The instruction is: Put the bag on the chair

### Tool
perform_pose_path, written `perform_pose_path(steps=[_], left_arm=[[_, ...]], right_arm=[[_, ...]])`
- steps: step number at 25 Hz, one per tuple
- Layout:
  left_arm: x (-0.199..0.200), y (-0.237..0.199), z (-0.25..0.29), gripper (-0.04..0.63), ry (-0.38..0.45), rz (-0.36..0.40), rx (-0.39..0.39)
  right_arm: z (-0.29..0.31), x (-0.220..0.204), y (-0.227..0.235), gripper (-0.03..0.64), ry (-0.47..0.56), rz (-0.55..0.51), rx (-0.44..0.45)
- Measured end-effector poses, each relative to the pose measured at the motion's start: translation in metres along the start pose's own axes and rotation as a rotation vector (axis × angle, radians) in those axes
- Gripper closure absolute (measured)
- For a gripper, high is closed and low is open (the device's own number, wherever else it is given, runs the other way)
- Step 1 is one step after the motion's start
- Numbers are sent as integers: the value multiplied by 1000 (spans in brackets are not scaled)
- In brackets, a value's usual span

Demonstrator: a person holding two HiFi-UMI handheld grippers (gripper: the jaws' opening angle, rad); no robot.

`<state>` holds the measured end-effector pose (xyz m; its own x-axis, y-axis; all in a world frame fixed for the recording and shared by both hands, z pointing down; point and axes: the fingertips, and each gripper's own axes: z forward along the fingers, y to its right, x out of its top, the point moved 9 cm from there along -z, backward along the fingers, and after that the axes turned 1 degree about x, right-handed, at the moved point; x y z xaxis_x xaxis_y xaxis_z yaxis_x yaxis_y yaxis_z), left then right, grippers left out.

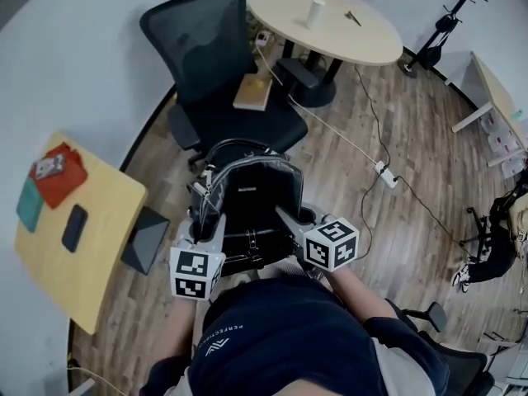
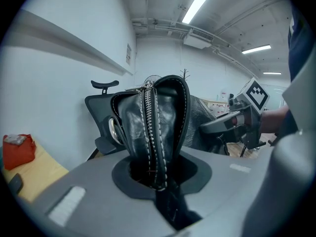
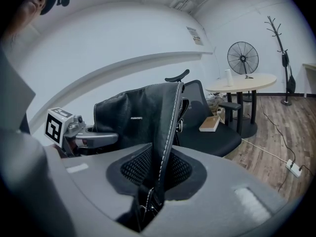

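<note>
Black bag [image 1: 254, 195], upright, seemingly short of chair [image 1: 202, 44]

The chair [image 1: 247, 130] seat's near half lies bare, straight beyond the bag [image 1: 247, 196]. A book [image 1: 254, 91] takes the seat's far part, up against the backrest. To the right the wood floor is free, crossed only by a white cable [image 1: 338, 135] running to a power strip [image 1: 386, 174]. At left the bench [image 1: 103, 221] corner stands near the left tool [image 1: 205, 217], narrowing that side. A round bench [image 1: 363, 44] stands behind the chair

Black office chair [image 1: 198, 35] on the wooden floor [image 1: 396, 139], a tan book [image 1: 254, 91] flat on its seat
</note>
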<state>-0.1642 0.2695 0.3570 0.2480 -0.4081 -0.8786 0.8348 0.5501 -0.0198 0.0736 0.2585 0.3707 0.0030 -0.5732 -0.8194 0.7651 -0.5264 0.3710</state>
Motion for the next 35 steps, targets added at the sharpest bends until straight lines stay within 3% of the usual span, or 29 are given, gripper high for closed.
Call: perform_pose_path(steps=[14,27,35], left_arm=[[54,24,97,509,-31,-58,79],[78,36,139,506,-11,-56,110],[89,21,161,502,-4,-47,103]], right_arm=[[12,58,110,545,-40,-42,51],[11,80,156,545,-8,-62,62],[26,94,170,545,3,-62,46]])
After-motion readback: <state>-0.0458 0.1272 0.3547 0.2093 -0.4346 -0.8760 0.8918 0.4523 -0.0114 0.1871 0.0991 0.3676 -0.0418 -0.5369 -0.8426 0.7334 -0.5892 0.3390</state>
